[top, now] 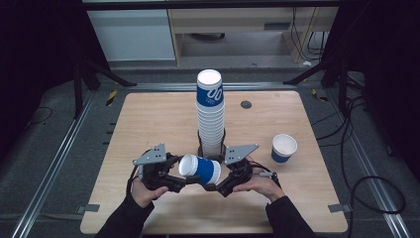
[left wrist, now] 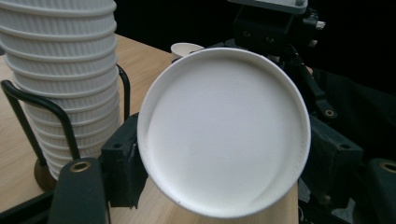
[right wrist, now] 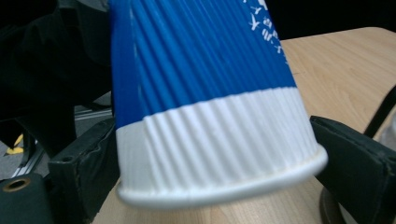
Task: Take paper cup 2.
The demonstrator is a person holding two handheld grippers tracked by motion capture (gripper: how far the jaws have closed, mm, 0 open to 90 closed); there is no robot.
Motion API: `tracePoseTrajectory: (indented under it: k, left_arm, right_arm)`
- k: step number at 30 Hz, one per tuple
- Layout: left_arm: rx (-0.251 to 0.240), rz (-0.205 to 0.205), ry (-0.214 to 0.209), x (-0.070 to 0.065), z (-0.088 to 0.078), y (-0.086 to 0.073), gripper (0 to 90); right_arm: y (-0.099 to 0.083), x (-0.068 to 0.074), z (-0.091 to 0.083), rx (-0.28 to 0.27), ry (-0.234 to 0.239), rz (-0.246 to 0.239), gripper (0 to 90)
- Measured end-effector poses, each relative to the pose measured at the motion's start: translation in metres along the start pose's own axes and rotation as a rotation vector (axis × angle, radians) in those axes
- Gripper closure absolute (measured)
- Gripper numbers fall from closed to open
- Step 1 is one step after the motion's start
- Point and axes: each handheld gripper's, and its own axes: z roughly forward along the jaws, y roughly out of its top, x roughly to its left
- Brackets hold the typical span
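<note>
A blue and white ribbed paper cup [top: 202, 170] lies on its side above the table's front middle, held between both grippers. My left gripper [top: 186, 174] is shut on its narrow end. In the left gripper view the cup's flat white base [left wrist: 224, 135] faces the camera with a black jaw pressed on each side. My right gripper [top: 214, 179] comes in from the right and is shut on the wide end. In the right gripper view the white band and rolled rim [right wrist: 219, 163] sit between the two pads, which touch it on both sides.
A tall stack of the same cups [top: 210, 116] stands upside down in a black wire holder [left wrist: 28, 107] just behind the grippers. One upright cup [top: 284, 148] stands at the right. The wooden table [top: 148, 119] has a small round grommet [top: 246, 104] at the back.
</note>
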Motion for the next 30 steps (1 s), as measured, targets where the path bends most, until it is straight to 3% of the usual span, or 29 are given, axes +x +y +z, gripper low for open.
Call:
tracePoseTrajectory:
  k: [4, 12, 19, 24, 30]
  left_arm:
    - [0.005, 0.001, -0.004, 0.000, 0.001, -0.001, 25.9]
    - [0.005, -0.011, -0.010, 0.002, 0.002, -0.001, 25.5]
    - [0.010, 0.007, 0.009, 0.002, -0.010, 0.005, 18.1]
    - [0.066, 0.014, 0.027, 0.007, -0.016, 0.003, 15.8]
    - [0.156, 0.020, 0.042, 0.013, -0.012, -0.005, 15.2]
  right_arm:
    - [-0.001, 0.001, 0.001, -0.003, 0.022, -0.002, 13.7]
    - [-0.004, 0.000, 0.000, -0.004, 0.028, -0.004, 16.5]
    - [-0.002, -0.001, -0.007, 0.003, 0.014, -0.017, 16.6]
    - [-0.002, -0.003, -0.014, 0.039, -0.033, -0.045, 16.5]
    - [-0.003, -0.004, -0.017, 0.090, -0.070, -0.077, 16.4]
